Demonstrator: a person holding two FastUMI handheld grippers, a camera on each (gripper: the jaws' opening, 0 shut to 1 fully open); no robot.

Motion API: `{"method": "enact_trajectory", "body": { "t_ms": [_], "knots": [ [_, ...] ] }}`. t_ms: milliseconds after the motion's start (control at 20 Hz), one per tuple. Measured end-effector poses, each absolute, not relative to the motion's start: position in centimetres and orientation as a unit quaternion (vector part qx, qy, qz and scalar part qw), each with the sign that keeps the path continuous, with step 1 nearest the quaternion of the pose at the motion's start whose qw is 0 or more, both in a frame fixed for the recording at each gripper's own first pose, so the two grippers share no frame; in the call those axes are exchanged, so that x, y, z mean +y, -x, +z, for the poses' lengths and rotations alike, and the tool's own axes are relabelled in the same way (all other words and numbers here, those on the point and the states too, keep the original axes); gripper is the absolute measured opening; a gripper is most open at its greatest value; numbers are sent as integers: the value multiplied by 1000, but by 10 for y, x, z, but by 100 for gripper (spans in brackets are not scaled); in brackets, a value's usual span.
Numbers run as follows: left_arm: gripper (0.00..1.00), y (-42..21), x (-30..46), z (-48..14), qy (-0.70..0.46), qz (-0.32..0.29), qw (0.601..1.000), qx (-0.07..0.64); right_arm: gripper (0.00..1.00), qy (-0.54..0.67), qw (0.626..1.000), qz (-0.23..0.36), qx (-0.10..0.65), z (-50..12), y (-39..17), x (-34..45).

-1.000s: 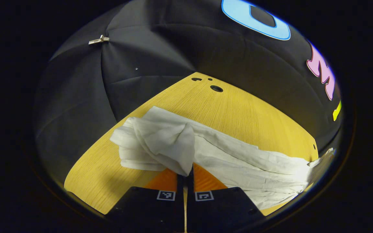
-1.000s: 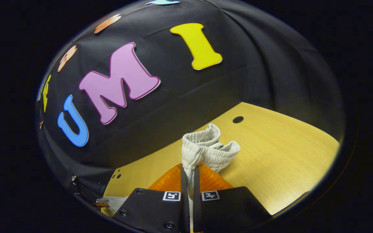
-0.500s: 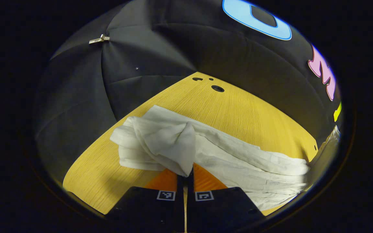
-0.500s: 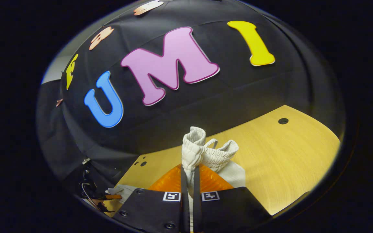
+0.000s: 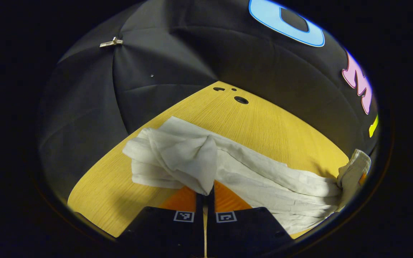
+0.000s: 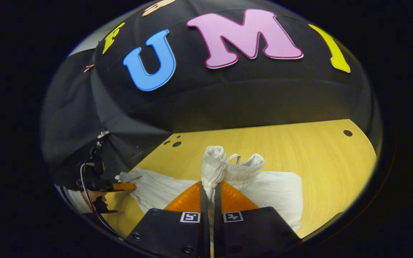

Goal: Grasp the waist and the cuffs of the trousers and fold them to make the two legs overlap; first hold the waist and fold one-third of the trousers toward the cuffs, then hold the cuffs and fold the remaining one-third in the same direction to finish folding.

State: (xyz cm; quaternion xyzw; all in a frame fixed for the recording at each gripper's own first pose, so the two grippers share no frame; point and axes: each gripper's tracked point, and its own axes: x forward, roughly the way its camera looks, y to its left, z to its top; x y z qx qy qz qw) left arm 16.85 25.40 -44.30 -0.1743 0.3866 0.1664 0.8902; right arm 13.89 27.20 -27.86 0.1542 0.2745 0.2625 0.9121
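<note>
While L gripper stays clamped on cuffs, R gripper, gripping waist, swung over trousers.

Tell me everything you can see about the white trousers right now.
The trousers are white, of thin, crinkled cloth, stretched in a long wrinkled band across the yellow wooden table. The left gripper pinches the bunched cuff end; the right gripper pinches the gathered elastic waist, lifted above the legs, with a drawstring loop showing.
</note>
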Motion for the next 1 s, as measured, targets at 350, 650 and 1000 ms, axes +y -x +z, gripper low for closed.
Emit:
{"method": "enact_trajectory", "body": {
  "t_ms": [350,650,1000],
  "knots": [
    [8,-171,254,-443,183,170,890,381,21,-129,845,333,399,-359,-80,335],
    [7,-173,254,-440,187,170,895,369,57,-224,824,313,415,-344,-76,340],
    [8,-180,252,-405,168,166,917,321,88,-234,846,246,411,-353,-82,285]
  ]
}}
